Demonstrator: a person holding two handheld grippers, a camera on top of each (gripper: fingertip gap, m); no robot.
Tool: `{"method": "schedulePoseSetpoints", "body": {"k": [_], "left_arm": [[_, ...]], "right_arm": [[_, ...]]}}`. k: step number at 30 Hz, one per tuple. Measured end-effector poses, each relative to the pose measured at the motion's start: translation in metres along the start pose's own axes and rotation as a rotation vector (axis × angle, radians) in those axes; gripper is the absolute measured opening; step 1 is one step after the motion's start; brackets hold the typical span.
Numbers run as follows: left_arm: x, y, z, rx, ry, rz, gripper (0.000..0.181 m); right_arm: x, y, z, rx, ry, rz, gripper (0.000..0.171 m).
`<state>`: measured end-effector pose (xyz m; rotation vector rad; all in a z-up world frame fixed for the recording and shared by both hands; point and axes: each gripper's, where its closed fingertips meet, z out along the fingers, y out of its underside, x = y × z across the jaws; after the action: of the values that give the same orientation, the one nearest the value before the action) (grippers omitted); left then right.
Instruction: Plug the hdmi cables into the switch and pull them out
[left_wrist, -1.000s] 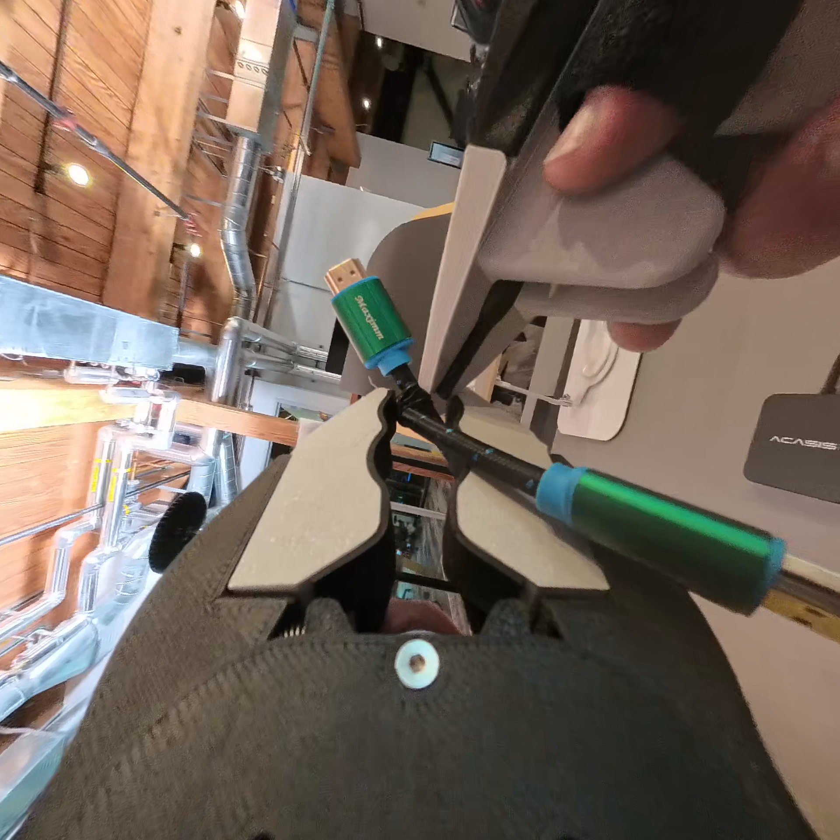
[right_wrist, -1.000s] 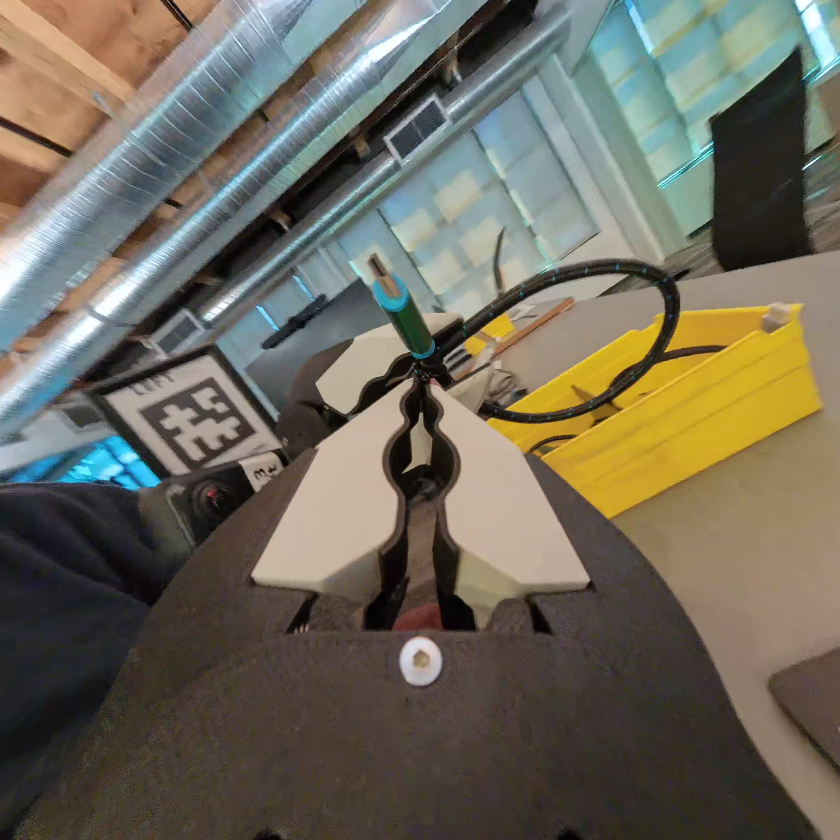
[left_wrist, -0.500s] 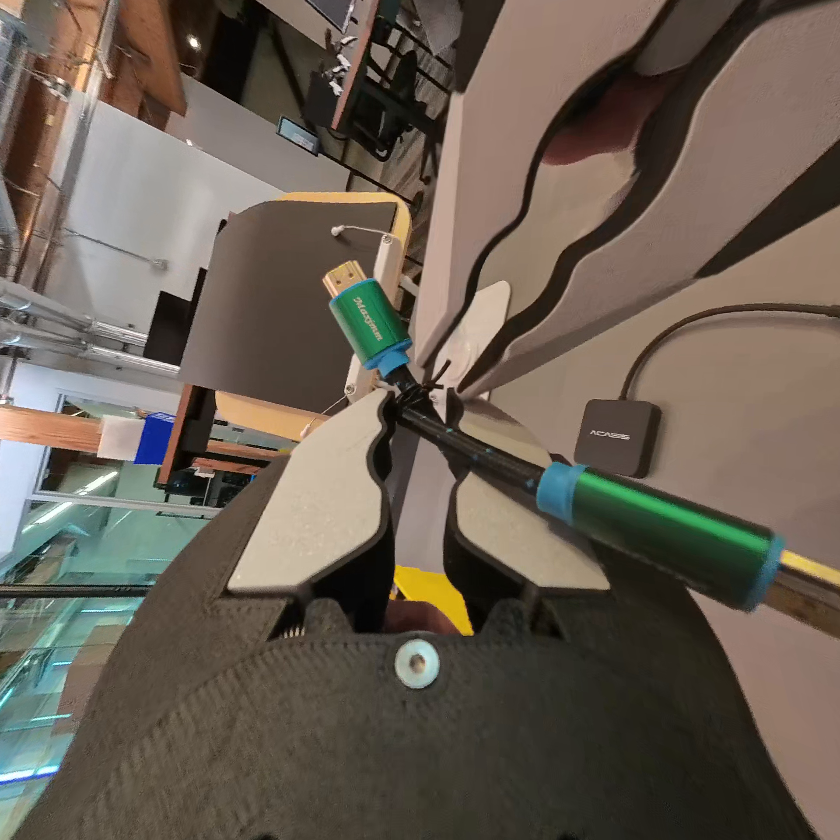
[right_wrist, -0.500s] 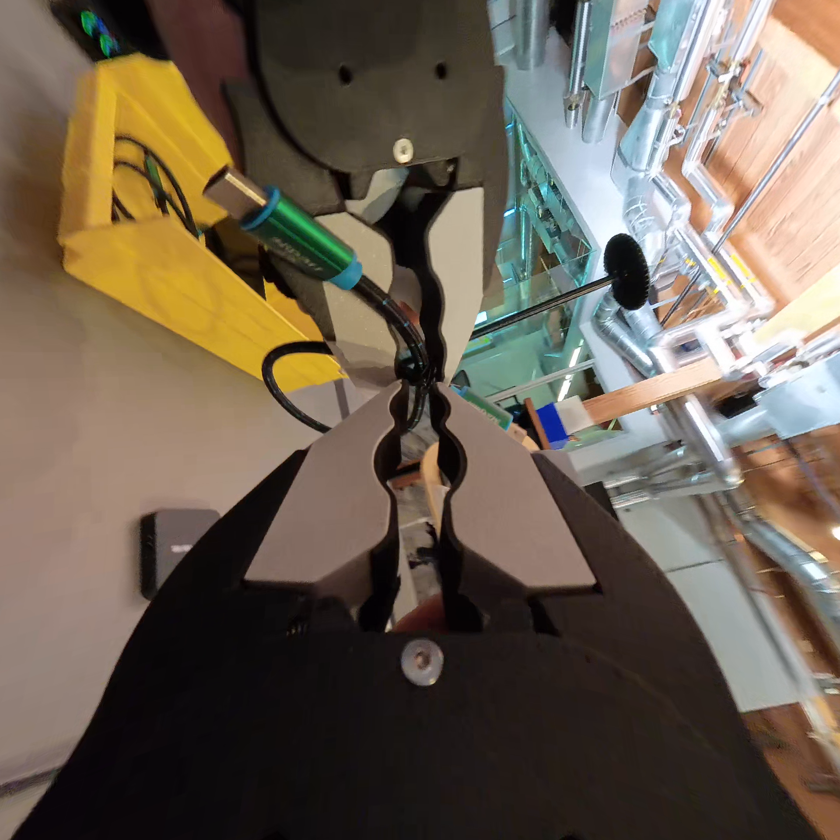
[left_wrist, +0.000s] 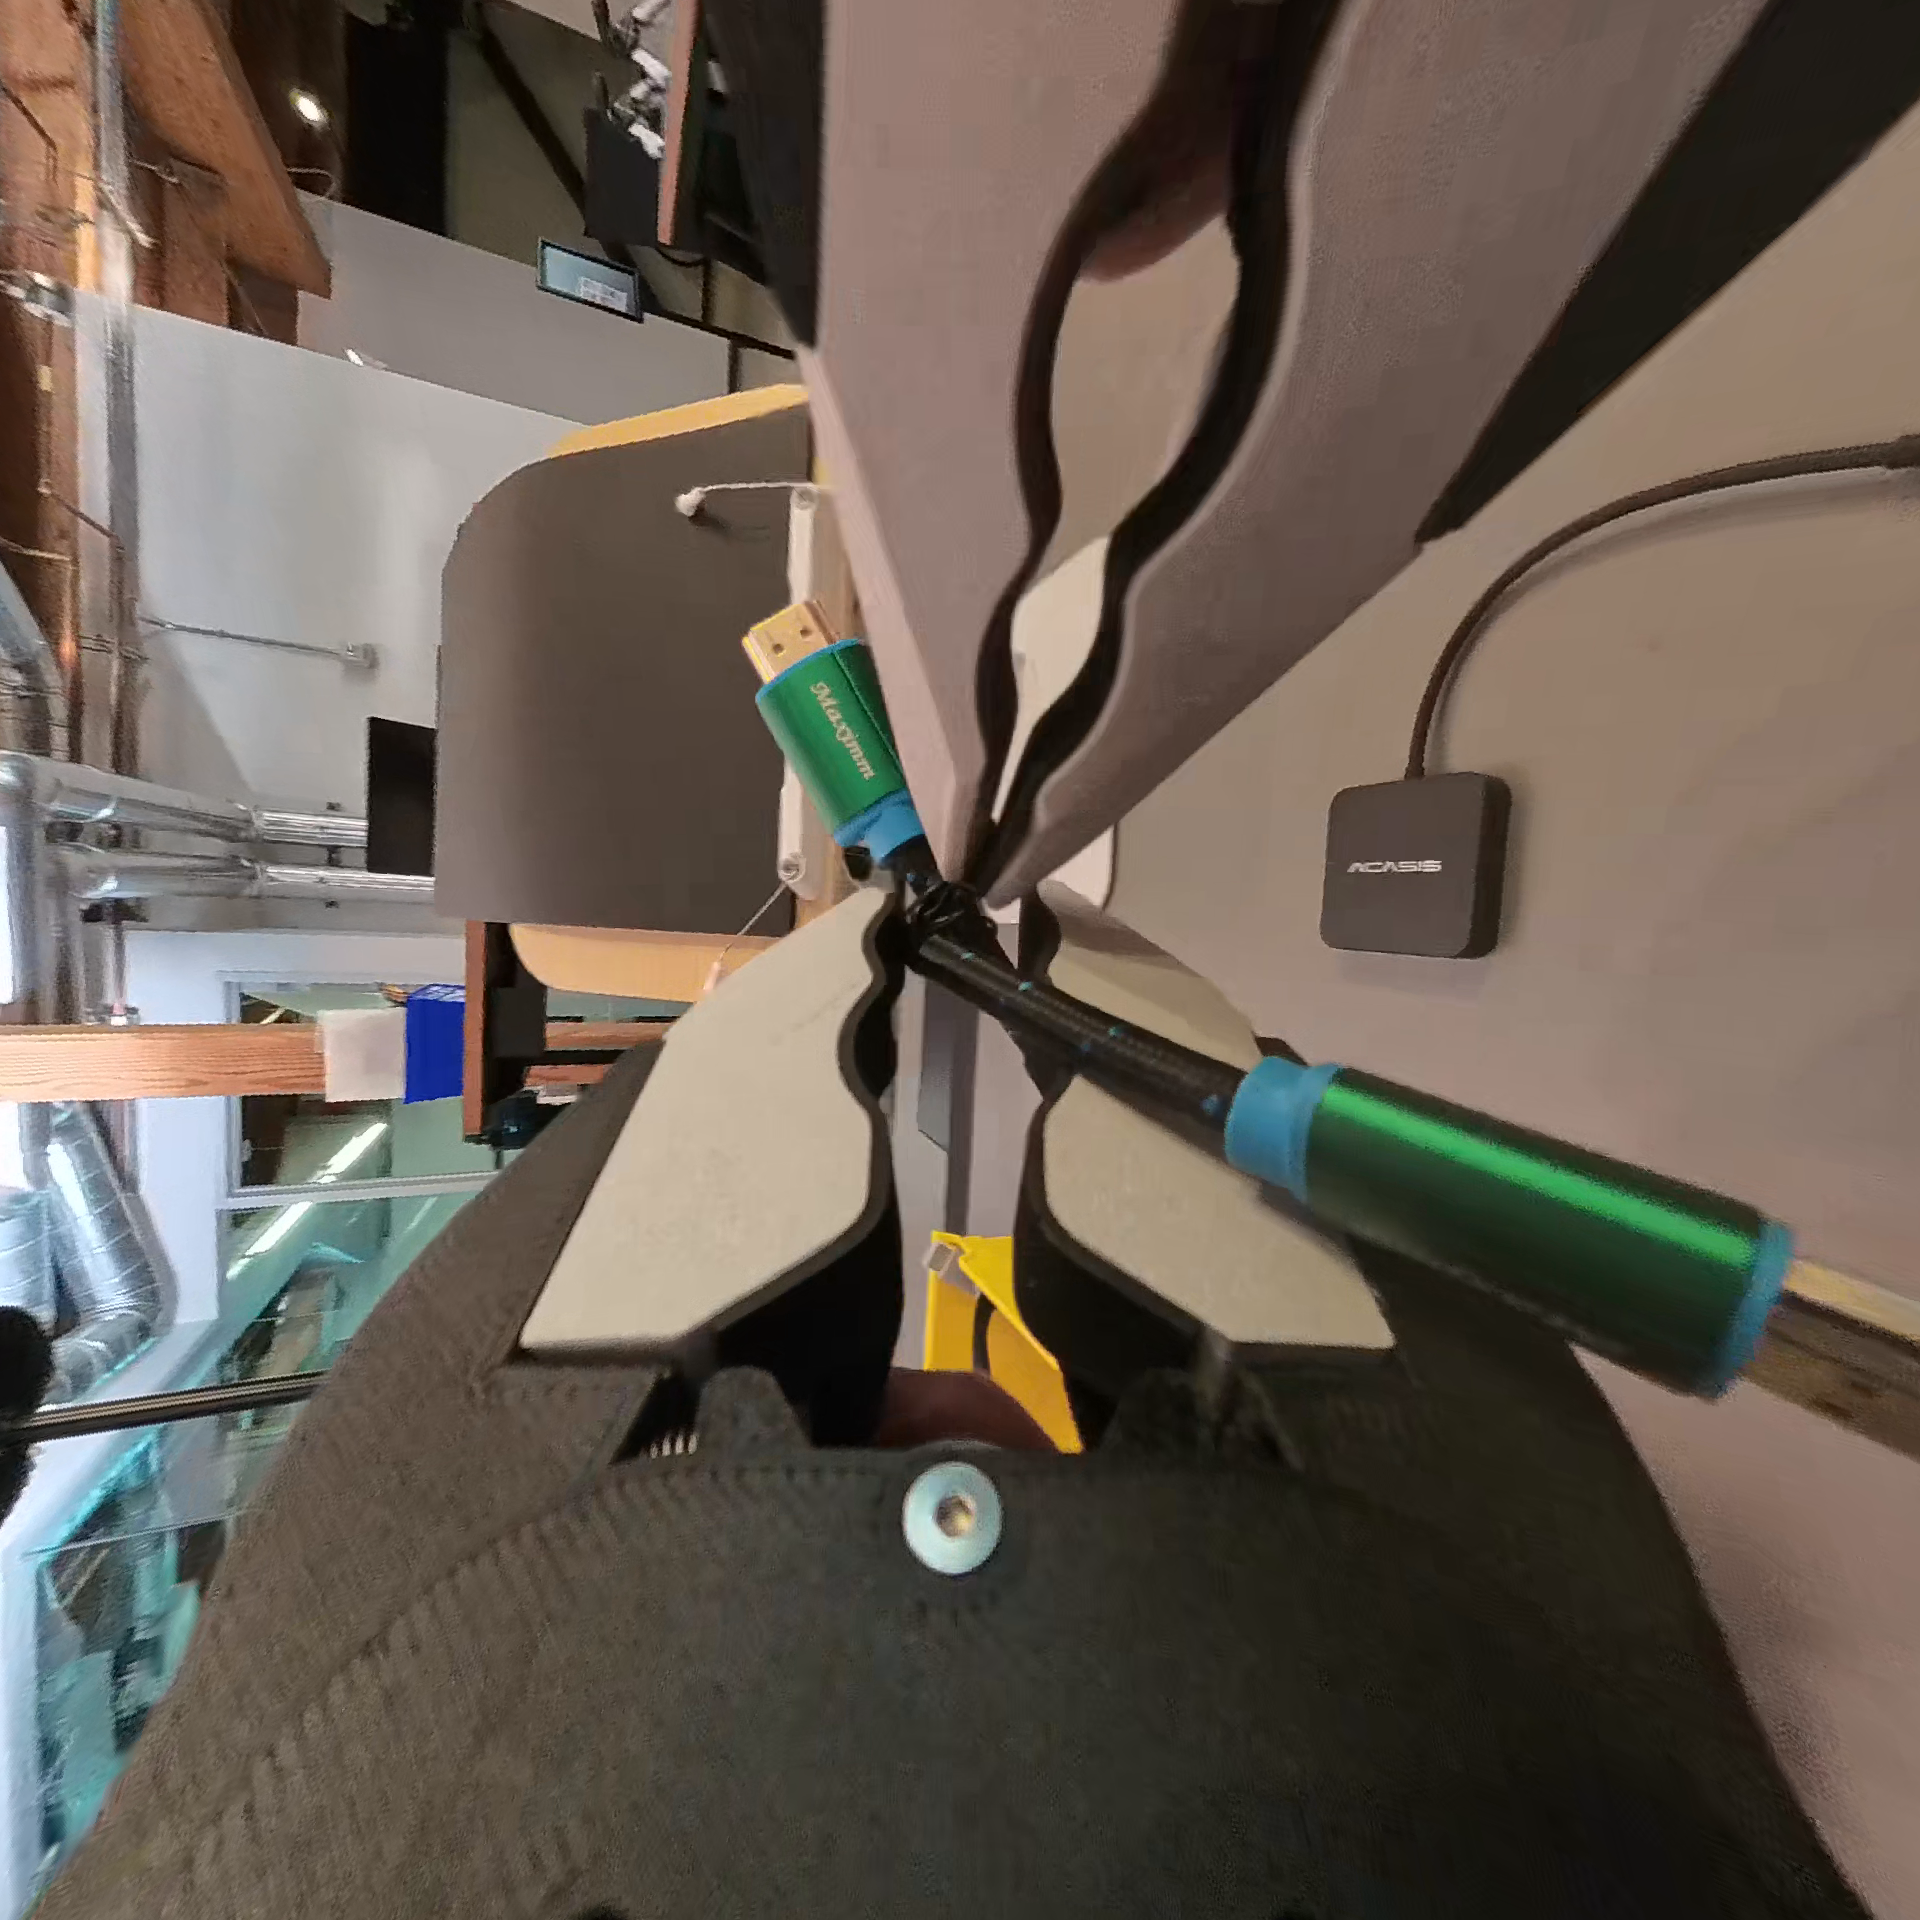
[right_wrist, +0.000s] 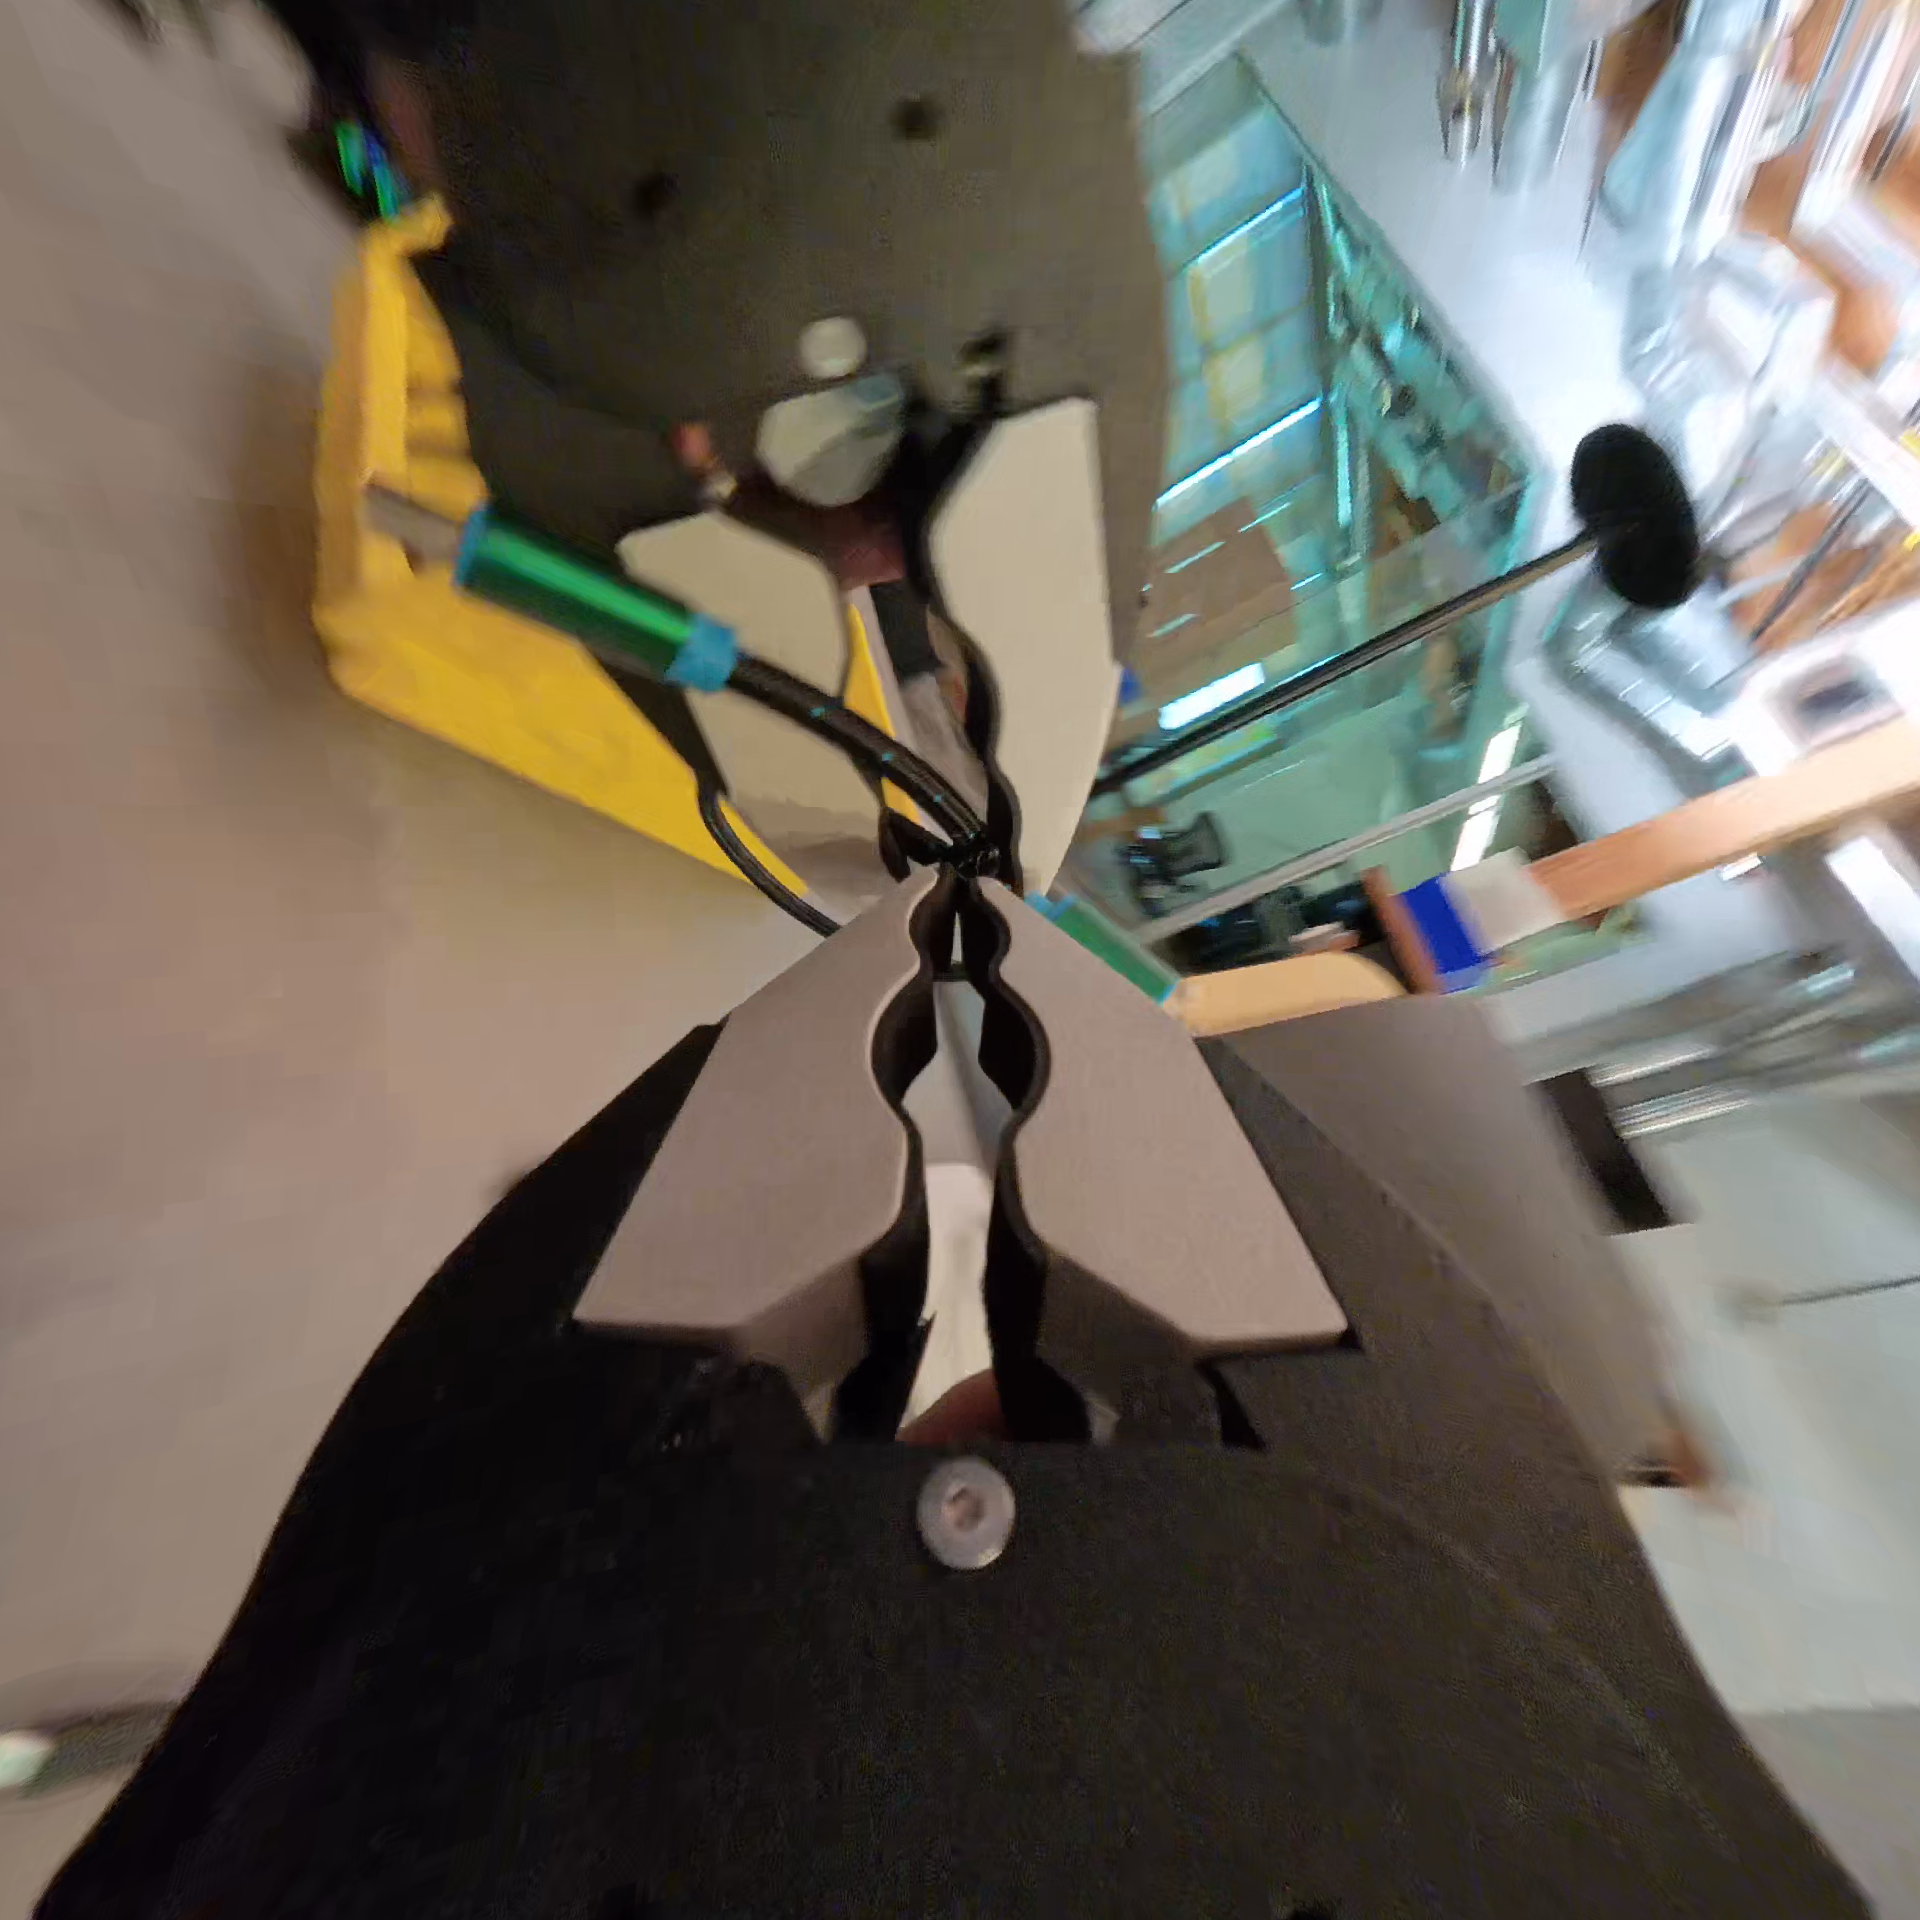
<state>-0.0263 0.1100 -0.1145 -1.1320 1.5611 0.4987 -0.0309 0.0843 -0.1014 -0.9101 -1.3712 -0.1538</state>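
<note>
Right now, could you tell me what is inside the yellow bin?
The yellow bin is mostly hidden by the left gripper and a green HDMI plug. One thin black cable emerges from it; the rest is covered.

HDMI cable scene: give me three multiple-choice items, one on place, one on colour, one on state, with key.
1. Where lies the black switch box? A) in a yellow bin B) on the grey table C) on a chair
2. Colour of the plug shells? A) green B) red C) white
3. The right gripper is? A) wide open B) out of view C) shut on the cable
Key: B, it rests on the table top; A, both shells are green; C, it pinches the tied cable.
</note>
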Motion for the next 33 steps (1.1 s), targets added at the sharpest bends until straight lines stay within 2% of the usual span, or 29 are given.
{"method": "schedulePoseSetpoints", "body": {"k": [5, 9, 11, 13, 15, 17, 19, 21, 23, 30, 33], "left_arm": [[-0.02, -0.001, -0.002, 0.001, -0.152, 0.034, 0.02], [-0.038, -0.002, -0.005, 0.029, -0.284, -0.021, 0.02], [-0.041, -0.001, -0.006, 0.029, -0.336, 0.001, 0.02], [-0.039, 0.003, -0.004, 0.031, -0.343, 0.004, 0.02], [-0.036, 0.007, -0.001, 0.041, -0.317, -0.035, 0.02], [-0.034, 0.01, 0.0, 0.038, -0.285, -0.055, 0.02], [-0.031, 0.01, 0.002, 0.041, -0.233, -0.095, 0.019], [-0.025, 0.01, 0.004, 0.047, -0.17, -0.131, 0.02], [-0.017, 0.007, 0.006, 0.059, -0.088, -0.163, 0.02], [0.001, -0.005, -0.001, 0.066, 0.106, -0.196, 0.02], [0.007, -0.008, -0.005, 0.071, 0.175, -0.217, 0.02]], "right_arm": [[0.015, -0.002, 0.003, 0.178, -0.076, 0.704, 0.0], [0.027, -0.005, 0.006, 0.463, -0.277, 1.527, 0.0], [0.029, -0.004, 0.008, 0.542, -0.334, 1.727, 0.0], [0.026, -0.003, 0.011, 0.517, -0.301, 1.744, 0.0], [0.022, -0.002, 0.014, 0.459, -0.248, 1.584, 0.0], [0.021, -0.003, 0.011, 0.388, -0.175, 1.308, 0.012], [0.02, -0.005, 0.005, 0.3, -0.071, 0.941, 0.017], [0.02, -0.005, 0.0, 0.211, 0.022, 0.565, 0.015], [0.012, -0.001, -0.001, 0.126, 0.045, 0.275, 0.012], [-0.004, 0.014, -0.003, -0.014, 0.067, -0.208, 0.016], [-0.01, 0.009, -0.005, 0.001, 0.063, -0.293, 0.018]]}}
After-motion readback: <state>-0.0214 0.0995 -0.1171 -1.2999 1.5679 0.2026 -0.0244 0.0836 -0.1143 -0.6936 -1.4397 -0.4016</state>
